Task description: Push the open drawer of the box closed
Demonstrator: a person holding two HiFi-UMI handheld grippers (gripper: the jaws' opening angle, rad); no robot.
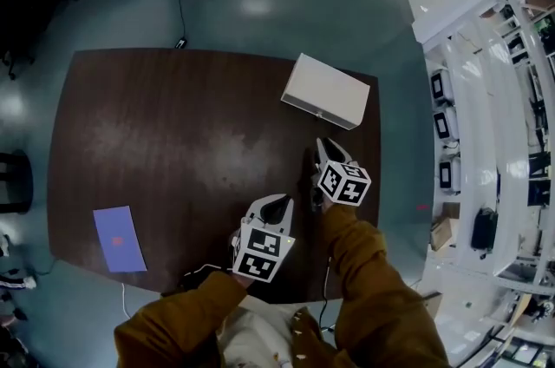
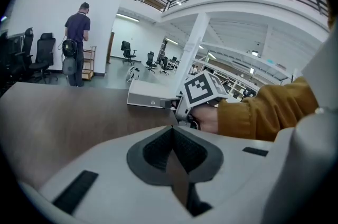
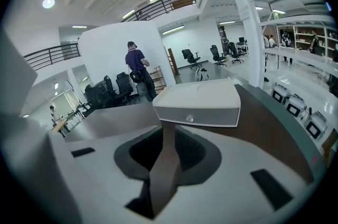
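Fingers [image 3: 203, 151] of the right gripper [image 3: 168, 132] stand narrowly apart with nothing between them; the left gripper [image 2: 171, 130] is closed and empty. The box [image 3: 200, 96] sits near the surface's [image 1: 173, 141] far right corner, its drawer front [image 3: 211, 116] apparently flush. Risk: further pushing could slide the unbraced box toward the edge.

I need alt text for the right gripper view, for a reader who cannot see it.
A white box with its grey drawer front and small knob facing the camera sits on a dark brown table, the drawer looking flush. In the foreground the right gripper holds its jaws slightly apart, empty; a person stands far behind.
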